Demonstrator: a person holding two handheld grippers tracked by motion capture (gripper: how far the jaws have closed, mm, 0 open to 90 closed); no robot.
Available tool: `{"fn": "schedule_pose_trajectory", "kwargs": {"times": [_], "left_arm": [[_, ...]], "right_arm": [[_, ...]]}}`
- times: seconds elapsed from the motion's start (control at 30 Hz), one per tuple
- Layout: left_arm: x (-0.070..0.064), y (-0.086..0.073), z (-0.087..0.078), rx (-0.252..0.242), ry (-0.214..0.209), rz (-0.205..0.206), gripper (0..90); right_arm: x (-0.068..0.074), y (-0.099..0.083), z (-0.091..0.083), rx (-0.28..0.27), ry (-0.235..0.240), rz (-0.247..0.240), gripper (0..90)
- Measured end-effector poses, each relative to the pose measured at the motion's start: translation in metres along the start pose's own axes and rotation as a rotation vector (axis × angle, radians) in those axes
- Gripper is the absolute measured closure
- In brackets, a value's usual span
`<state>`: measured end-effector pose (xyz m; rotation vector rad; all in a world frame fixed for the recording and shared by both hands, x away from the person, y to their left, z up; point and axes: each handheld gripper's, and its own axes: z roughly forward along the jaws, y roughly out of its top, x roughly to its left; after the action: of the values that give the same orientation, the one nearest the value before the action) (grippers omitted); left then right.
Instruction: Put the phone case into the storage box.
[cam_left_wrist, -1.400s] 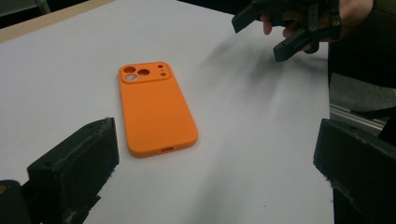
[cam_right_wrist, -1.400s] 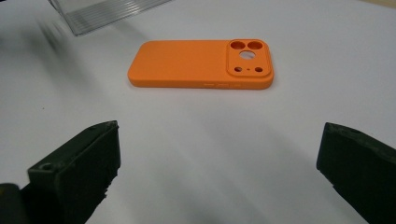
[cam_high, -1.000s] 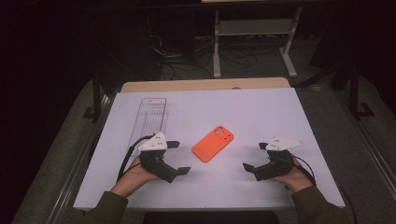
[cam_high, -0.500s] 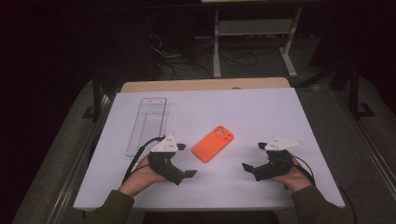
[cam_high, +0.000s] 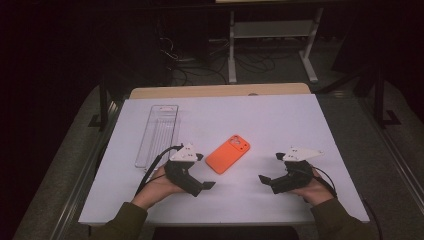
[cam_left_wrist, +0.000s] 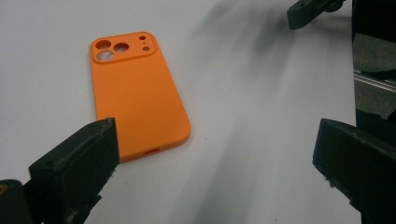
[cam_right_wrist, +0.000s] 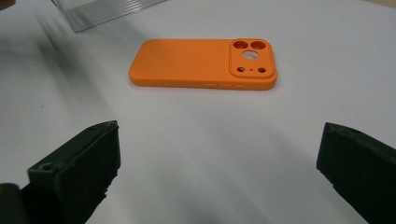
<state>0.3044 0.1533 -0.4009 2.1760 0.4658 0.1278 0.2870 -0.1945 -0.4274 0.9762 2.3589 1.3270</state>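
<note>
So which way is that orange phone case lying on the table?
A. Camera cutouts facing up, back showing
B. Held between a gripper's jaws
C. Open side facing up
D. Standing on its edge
A: the orange phone case lies flat on the white table, its raised camera cutouts on top and no jaws touching it.

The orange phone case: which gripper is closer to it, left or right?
Left. The left gripper is just beside the lower left end of the phone case, not touching. The right gripper is farther away, on its right, also apart.
</note>
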Motion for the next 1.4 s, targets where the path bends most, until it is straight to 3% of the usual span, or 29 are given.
{"fn": "schedule_pose_trajectory", "kwargs": {"times": [0.87,1.4], "left_arm": [[0.010,0.022,0.019,0.009,0.008,-0.007,0.2],[0.023,0.039,0.028,0.011,0.022,-0.012,0.2]], "right_arm": [[0.000,0.000,0.000,0.001,0.003,-0.005,0.0],[0.000,-0.001,0.001,0.008,0.008,-0.004,0.0]]}}
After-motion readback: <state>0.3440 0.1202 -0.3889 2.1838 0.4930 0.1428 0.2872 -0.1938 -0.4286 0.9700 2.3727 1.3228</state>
